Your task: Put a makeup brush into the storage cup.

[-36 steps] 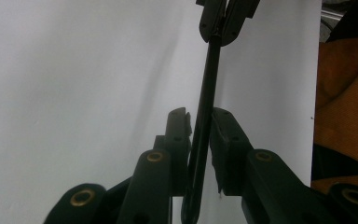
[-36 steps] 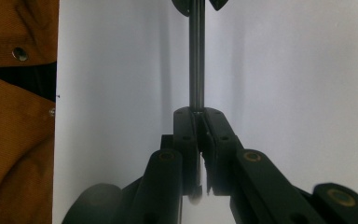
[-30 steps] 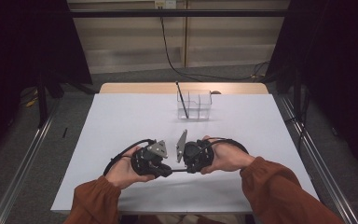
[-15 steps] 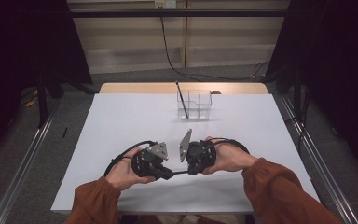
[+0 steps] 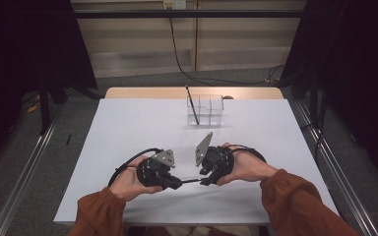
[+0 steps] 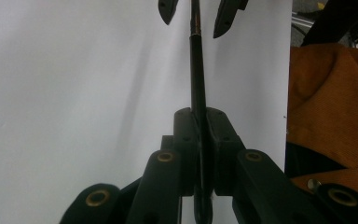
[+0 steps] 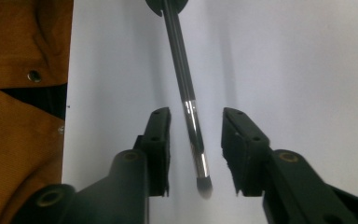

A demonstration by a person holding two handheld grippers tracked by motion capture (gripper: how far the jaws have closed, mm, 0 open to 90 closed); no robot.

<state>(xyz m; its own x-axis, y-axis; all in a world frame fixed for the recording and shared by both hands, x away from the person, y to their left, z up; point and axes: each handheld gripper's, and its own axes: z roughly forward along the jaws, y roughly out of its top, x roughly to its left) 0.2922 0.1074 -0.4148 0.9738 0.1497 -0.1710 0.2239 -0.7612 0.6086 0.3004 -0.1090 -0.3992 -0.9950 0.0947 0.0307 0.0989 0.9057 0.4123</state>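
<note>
Reaching in from the near edge, both sleeved forearms angled inward, hands low over the white table (image 5: pixel 128 128) and facing each other. Left gripper (image 5: pixel 176 183) clamped tight on the black brush (image 6: pixel 196 84), held level above the table. Right gripper (image 5: pixel 203 181) just loosened, jaws parted either side of the brush tip, not pressing. Farther back, clear organizer (image 5: pixel 205 110) with another brush (image 5: pixel 192 104) leaning inside.

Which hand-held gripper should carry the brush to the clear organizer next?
Left, probably. The left hand-held gripper is clamped on the brush; the right hand-held gripper has just been opening, its jaws clear of the brush tip. The clear organizer stands ahead.
</note>
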